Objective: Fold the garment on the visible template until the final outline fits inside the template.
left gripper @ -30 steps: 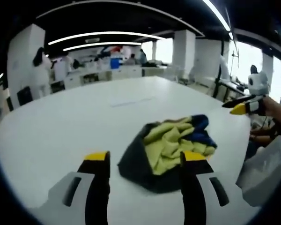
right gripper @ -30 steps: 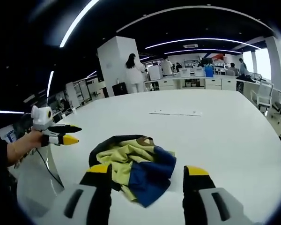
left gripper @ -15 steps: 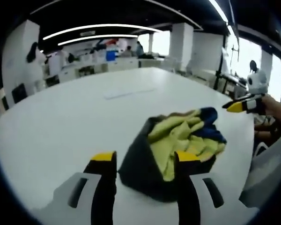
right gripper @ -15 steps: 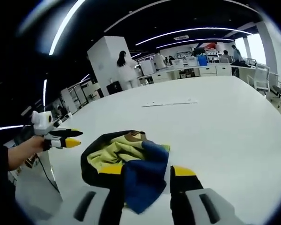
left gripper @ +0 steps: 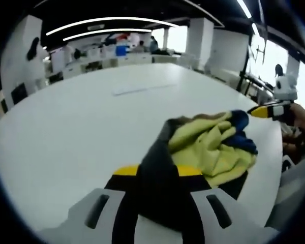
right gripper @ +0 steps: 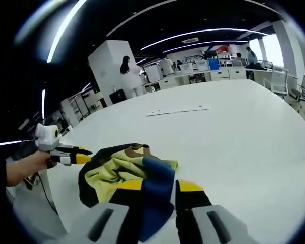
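Two tongs grip one crumpled garment (left gripper: 203, 152) lying on the white surface (left gripper: 81, 127). The left tongs (left gripper: 157, 175) pinch its dark edge, jaws nearly closed on the cloth. The right tongs (right gripper: 157, 187) clamp its blue fold the same way. Beyond the garment, a thin strip (right gripper: 178, 111) lies on the surface.

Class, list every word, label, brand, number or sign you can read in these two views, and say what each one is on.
None can be read.
Garment: no print or label shows.
Flat strip on the table: too small and blurred to tell.
Blue box on the far counter: too blurred to read.
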`<state>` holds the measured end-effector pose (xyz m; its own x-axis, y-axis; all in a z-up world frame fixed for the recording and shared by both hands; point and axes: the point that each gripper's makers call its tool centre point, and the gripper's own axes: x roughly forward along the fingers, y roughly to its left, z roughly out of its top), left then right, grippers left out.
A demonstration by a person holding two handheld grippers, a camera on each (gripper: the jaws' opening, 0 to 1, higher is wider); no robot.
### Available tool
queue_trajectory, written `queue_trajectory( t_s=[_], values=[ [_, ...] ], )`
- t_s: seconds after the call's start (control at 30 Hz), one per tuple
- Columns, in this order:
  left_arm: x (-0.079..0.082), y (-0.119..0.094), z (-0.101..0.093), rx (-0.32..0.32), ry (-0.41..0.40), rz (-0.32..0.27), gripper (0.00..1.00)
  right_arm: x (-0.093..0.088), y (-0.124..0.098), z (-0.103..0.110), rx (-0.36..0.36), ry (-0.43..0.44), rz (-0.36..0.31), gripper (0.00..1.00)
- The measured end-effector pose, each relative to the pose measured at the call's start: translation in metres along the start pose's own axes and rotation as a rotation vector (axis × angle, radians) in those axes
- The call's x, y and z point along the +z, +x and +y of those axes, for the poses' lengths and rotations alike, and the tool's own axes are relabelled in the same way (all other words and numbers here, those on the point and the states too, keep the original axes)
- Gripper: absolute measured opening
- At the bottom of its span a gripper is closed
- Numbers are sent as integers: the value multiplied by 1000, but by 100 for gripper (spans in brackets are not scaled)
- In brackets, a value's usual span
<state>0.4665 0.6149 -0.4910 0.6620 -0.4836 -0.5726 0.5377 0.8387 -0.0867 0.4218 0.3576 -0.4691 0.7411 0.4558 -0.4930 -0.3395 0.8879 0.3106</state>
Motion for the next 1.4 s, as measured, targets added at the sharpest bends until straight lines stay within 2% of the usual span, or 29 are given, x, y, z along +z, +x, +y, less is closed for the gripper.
queue_trajectory(
  t_s=[0.17, 0.27, 0.37, 0.43, 0.47, 0.67, 0.8, 0.9, 1.1, 1.17, 1.27, 1.4],
  values=[
    [-2, 17, -4, -2, 8, 29, 22, -5, 8, -5, -15, 27, 20, 14],
    [-4, 25, 0, 17, 37, 46, 18, -5, 11, -9, -40, 37, 10, 10],
    [-5, 31, 2, 30, 25, 52, 12, -5, 15, -10, -45, 40, 0, 3],
    [-5, 32, 4, 37, 19, 55, 7, -2, 16, -9, -40, 28, -12, 0],
    [-4, 31, 7, 60, 12, 49, 3, -1, 17, -9, -39, 20, -12, 0],
    [-1, 28, 9, 65, 19, 44, 1, 5, 16, -10, -42, 11, -27, 0],
    [9, 18, 7, 68, 14, 14, 0, 14, 12, -8, -39, -18, -44, 0],
    [20, 9, 7, 75, 27, -13, 0, 28, 9, -3, -21, -42, -62, 0],
    [51, -12, 17, 114, 21, -109, 0, 57, 9, 3, 0, -97, -87, 0],
    [66, -20, 18, 121, 14, -152, 0, 70, 11, 2, -2, -115, -102, 0],
    [79, -26, 20, 127, 18, -186, 0, 93, 14, -1, -9, -150, -129, 0],
    [87, -29, 21, 134, 12, -207, 0, 116, 21, -5, -13, -166, -147, 0]
  ],
)
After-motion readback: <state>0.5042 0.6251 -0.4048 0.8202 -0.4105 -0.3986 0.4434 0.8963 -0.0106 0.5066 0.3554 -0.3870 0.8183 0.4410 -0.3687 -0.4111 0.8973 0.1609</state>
